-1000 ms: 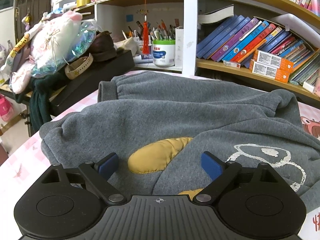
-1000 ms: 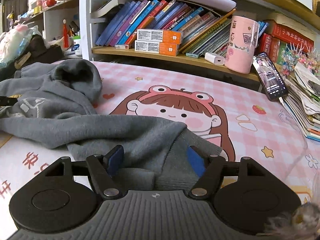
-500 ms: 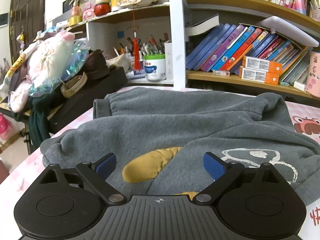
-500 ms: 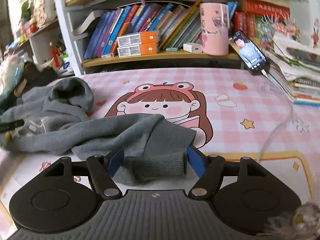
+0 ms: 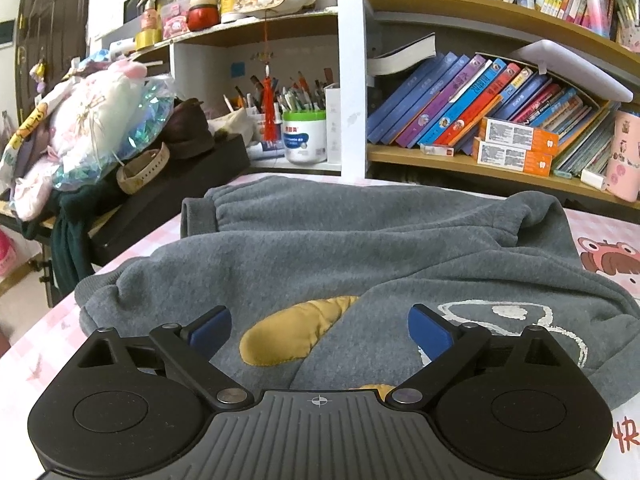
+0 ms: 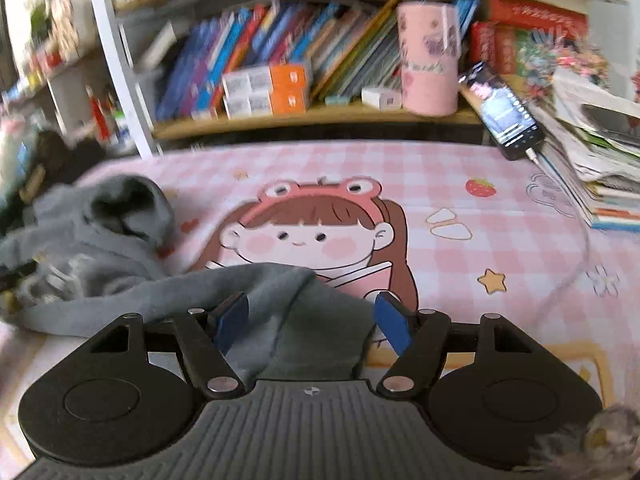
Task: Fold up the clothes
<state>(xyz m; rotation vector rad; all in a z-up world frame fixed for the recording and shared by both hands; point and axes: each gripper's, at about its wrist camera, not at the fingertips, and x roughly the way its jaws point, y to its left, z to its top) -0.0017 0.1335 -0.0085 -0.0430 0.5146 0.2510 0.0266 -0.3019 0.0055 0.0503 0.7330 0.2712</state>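
Observation:
A grey sweatshirt (image 5: 360, 248) with a yellow patch (image 5: 292, 332) and a white line drawing lies spread on the pink checked table mat (image 6: 480, 220). My left gripper (image 5: 320, 332) hovers open over its body, the blue pads wide apart on either side of the patch. In the right wrist view one grey sleeve (image 6: 280, 292) runs from the bunched hood (image 6: 120, 208) to between the pads of my right gripper (image 6: 312, 324). Those jaws stand apart, with a small gap showing beside the right pad. The sleeve's end is hidden under the gripper body.
A bookshelf (image 5: 480, 120) with leaning books stands right behind the table. A pink cup (image 6: 430, 60), a phone on a cable (image 6: 504, 116) and a paper stack (image 6: 600, 160) crowd the back right. A black box (image 5: 168, 200) with bags sits at the left.
The right gripper has risen and rolled, its view now blurred, with the sleeve still between its jaws. The left gripper has stayed over the sweatshirt body.

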